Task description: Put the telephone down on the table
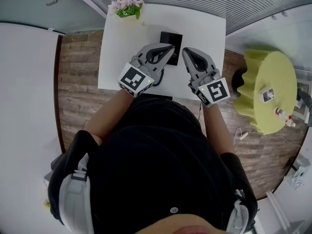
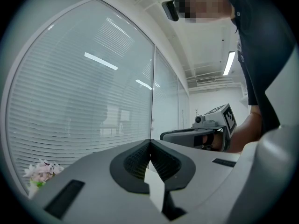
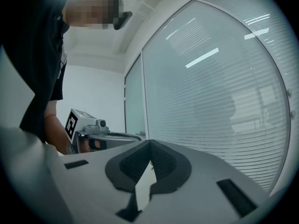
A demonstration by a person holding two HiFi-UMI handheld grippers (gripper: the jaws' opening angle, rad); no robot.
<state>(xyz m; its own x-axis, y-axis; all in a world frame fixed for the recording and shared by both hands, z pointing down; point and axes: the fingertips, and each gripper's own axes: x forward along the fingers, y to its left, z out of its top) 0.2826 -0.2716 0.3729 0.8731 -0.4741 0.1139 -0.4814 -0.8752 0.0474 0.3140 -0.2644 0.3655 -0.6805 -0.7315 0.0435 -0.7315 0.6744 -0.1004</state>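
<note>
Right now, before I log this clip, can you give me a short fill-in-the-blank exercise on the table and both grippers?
1. The left gripper and the right gripper hold nothing, and the jaws of both are ____.
2. The black telephone lies on the ____ table.
3. In the head view, the pink flowers stand at that table's far ____ corner.
4. The round yellow-green side table stands to the ____ of it.

Missing words: shut; white; left; right

White table [image 1: 119,52]; black telephone [image 1: 171,39] (pink flowers [image 1: 126,3])
</note>
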